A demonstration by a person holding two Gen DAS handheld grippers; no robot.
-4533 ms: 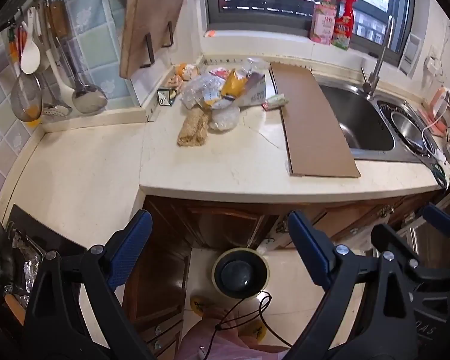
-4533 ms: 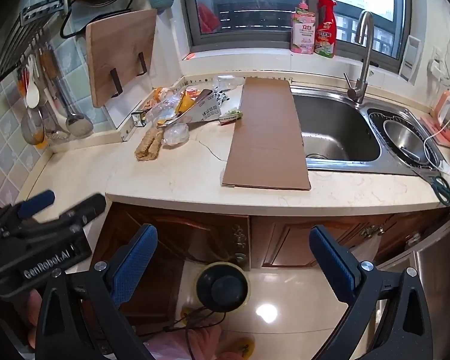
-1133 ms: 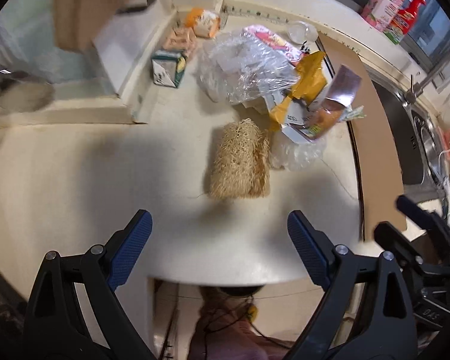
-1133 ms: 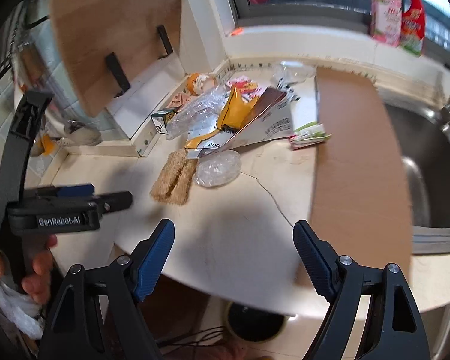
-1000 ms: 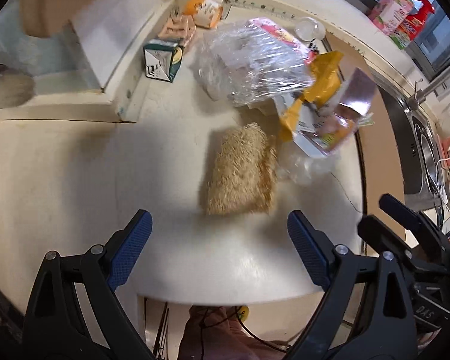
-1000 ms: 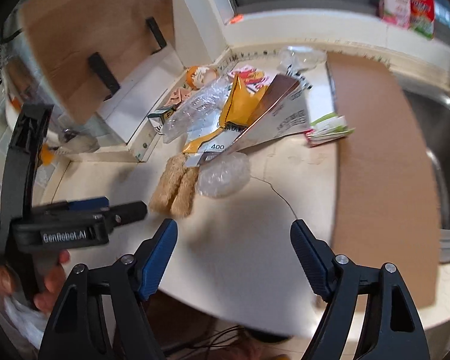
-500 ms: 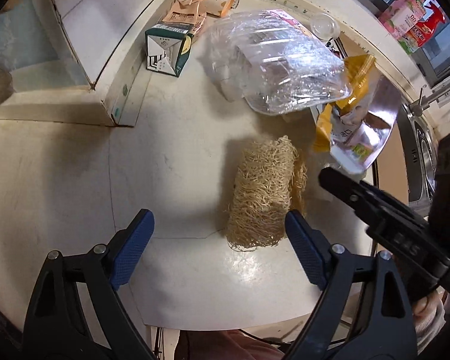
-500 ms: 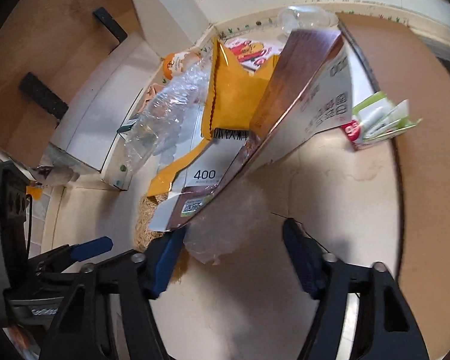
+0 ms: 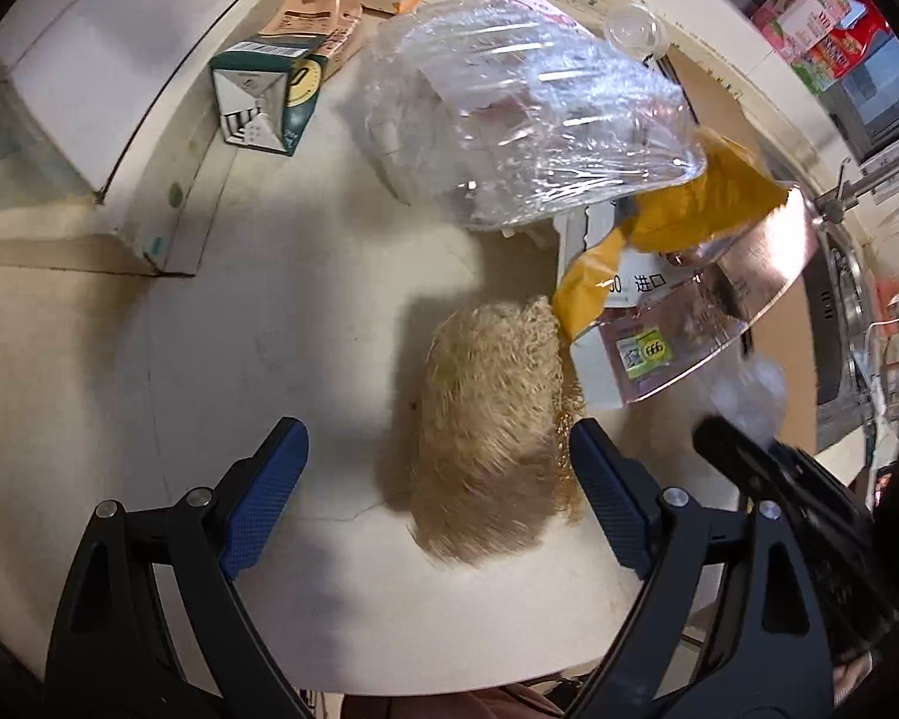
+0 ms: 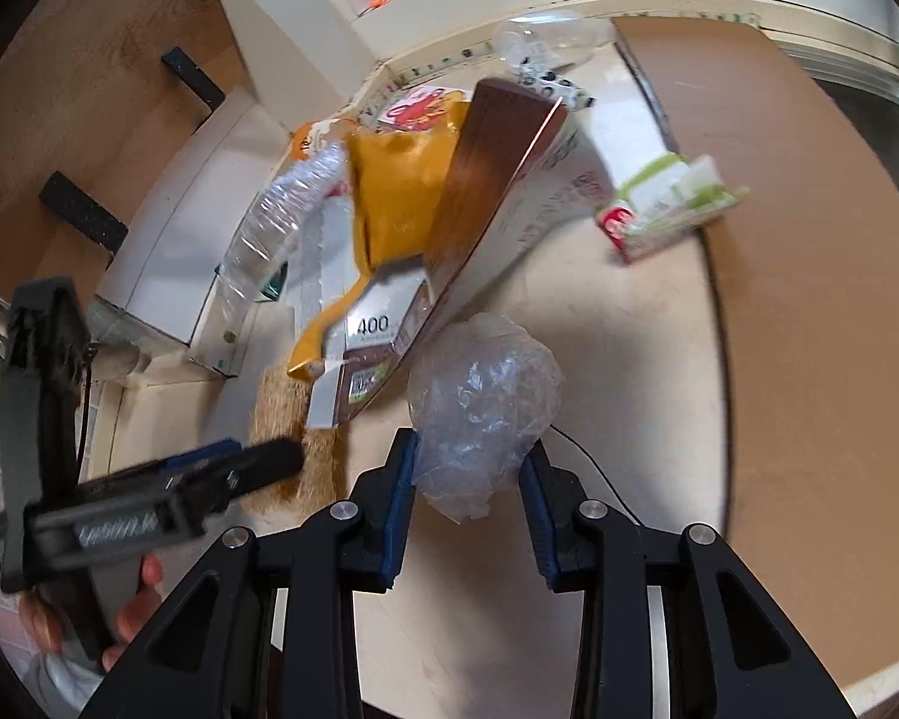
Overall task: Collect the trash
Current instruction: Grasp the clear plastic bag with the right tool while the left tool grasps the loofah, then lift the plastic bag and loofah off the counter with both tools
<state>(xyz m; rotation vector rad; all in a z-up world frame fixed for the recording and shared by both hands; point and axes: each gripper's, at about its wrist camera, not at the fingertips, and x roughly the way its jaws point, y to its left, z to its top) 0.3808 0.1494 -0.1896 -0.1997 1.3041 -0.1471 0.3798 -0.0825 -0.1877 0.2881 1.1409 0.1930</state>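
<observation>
My right gripper (image 10: pixel 466 482) has just been closing its fingers round the crumpled plastic wad (image 10: pixel 484 404); left gripper (image 9: pixel 437 494) gapes over the loofah (image 9: pixel 488 425) — nothing collected yet.

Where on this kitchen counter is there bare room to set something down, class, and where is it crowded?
Bare: the cream countertop left of the tan loofah scrubber, up to the white ledge; also the brown cardboard sheet. Crowded: the back corner, where the clear plastic bag, yellow pouch and green carton pile together.
</observation>
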